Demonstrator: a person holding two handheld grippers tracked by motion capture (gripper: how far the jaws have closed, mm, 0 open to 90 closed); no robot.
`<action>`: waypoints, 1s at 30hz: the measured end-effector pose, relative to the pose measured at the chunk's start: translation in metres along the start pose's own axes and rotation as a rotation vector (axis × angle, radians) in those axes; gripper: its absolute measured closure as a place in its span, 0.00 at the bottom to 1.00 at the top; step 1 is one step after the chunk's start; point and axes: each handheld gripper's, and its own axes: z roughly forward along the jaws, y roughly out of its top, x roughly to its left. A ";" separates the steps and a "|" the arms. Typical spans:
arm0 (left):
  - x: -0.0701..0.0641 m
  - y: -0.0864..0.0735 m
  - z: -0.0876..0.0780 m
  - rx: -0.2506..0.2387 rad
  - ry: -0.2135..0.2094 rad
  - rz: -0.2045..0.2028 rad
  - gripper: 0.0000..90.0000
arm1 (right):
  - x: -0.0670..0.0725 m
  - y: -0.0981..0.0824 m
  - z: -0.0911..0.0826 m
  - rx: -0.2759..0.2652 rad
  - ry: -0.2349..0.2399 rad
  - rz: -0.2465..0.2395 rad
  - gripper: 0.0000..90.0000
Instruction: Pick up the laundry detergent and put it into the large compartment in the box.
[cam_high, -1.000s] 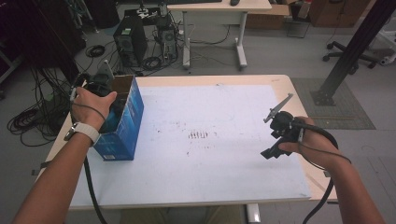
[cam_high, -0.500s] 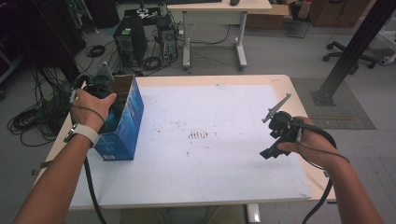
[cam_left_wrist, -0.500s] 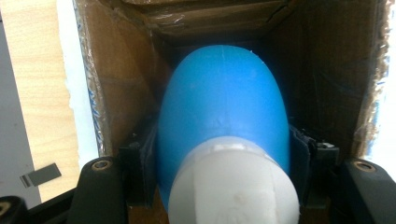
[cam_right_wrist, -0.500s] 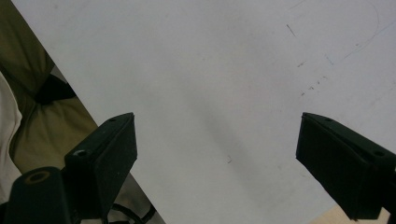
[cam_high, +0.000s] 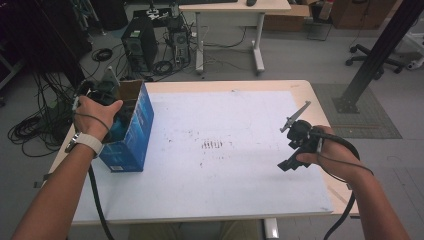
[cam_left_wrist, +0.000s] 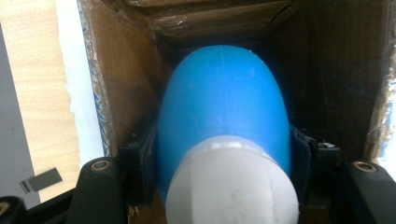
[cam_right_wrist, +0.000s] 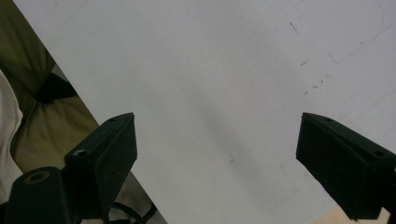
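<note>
A blue cardboard box (cam_high: 131, 131) stands open at the table's left side. My left gripper (cam_high: 107, 107) reaches down into it, held by the person's left hand. In the left gripper view the jaws are shut on a blue and white bottle (cam_left_wrist: 223, 126) inside the box's brown walls (cam_left_wrist: 121, 79). My right gripper (cam_high: 291, 159) hovers over the right part of the white sheet (cam_high: 220, 150). In the right gripper view its fingers (cam_right_wrist: 107, 158) stand wide apart with nothing between them.
The white sheet (cam_right_wrist: 224, 84) covers most of the wooden table (cam_high: 300, 87), with small dark marks (cam_high: 214, 145) near its middle. Behind the table are a computer tower (cam_high: 140, 45), cables (cam_high: 35, 125) and a second desk (cam_high: 235, 10). A black post (cam_high: 375, 55) stands at right.
The right hand and its gripper have drifted slightly lower and nearer the person. The left hand stays at the box.
</note>
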 end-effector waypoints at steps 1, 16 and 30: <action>0.000 0.000 0.000 0.000 -0.002 -0.001 0.41 | 0.000 0.000 0.000 0.000 0.000 0.000 0.14; 0.003 0.001 0.002 0.006 -0.004 0.013 0.36 | 0.001 0.003 0.001 0.008 0.003 -0.002 0.14; -0.001 0.003 0.003 0.042 -0.017 0.042 0.26 | 0.001 0.003 0.002 0.009 0.004 -0.006 0.14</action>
